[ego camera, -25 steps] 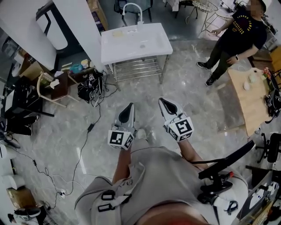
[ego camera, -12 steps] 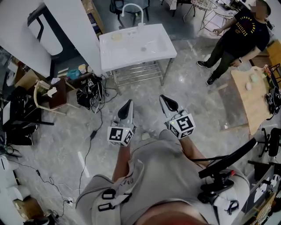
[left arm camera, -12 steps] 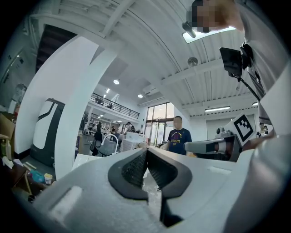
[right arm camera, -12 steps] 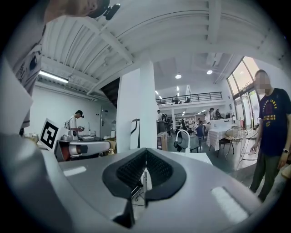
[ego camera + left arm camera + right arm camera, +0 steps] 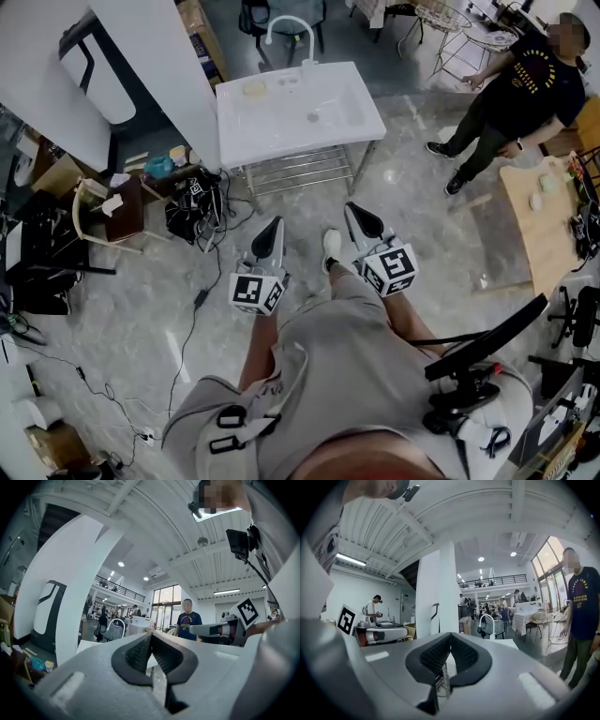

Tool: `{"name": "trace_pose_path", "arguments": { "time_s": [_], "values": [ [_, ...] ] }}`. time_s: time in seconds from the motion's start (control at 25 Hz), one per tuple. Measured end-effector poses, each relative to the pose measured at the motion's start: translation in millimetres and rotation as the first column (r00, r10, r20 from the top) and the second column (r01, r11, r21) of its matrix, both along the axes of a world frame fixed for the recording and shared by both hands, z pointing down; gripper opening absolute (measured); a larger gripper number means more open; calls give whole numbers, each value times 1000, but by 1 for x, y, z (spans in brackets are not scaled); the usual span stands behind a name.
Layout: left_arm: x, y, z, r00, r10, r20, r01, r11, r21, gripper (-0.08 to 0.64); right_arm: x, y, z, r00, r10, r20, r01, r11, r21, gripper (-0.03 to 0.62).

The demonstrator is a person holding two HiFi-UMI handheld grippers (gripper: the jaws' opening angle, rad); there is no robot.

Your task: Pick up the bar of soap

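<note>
Marble floor; sink ledge bears bar of soap; left tongs, right tongs closed, empty.

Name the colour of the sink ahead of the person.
White; the sink shows best in the head view.

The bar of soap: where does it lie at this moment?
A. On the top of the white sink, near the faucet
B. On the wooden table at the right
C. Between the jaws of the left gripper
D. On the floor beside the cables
A: in the head view the bar of soap lies on the top of the white sink, while the left gripper and the right gripper are shut and empty, short of it.
</note>
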State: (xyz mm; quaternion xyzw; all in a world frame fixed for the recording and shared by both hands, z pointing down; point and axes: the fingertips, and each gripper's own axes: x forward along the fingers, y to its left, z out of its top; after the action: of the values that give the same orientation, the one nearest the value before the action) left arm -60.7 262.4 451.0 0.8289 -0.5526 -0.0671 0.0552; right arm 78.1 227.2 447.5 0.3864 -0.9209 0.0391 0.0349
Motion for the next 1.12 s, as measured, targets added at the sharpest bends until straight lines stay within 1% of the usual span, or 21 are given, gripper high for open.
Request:
{"name": "trace_pose_path", "arguments": {
  "time_s": [0.16, 0.28, 0.4, 0.52, 0.92, 1.12],
  "values": [
    [-6, -34, 6, 1000, -20, 1, 20, 1000, -3, -11, -14, -39, 2, 999, -27, 18, 27, 1000, 5, 3],
    [-13, -70, 2, 999, -33, 2, 33, 999, -2, -11, -26, -76, 0, 998, -47, 33, 47, 999, 12, 3],
    [-17, -109, -2, 999, -29, 15, 29, 1000, 6, -11, -34, -115, -4, 997, -61, 46, 60, 998, 22, 3],
    [-18, -152, -3, 999, -29, 29, 29, 1000, 12, -11, -37, -157, -3, 996, -74, 55, 73, 997, 24, 3],
    [-19, -289, -15, 998, -53, 23, 53, 998, 14, -11, -50, -297, -10, 984, -159, 79, 157, 987, 26, 3],
    [-17, -344, -19, 996, -76, 39, 76, 997, 13, -11, -48, -355, -15, 980, -176, 89, 172, 984, 44, 3]
  ]
}}
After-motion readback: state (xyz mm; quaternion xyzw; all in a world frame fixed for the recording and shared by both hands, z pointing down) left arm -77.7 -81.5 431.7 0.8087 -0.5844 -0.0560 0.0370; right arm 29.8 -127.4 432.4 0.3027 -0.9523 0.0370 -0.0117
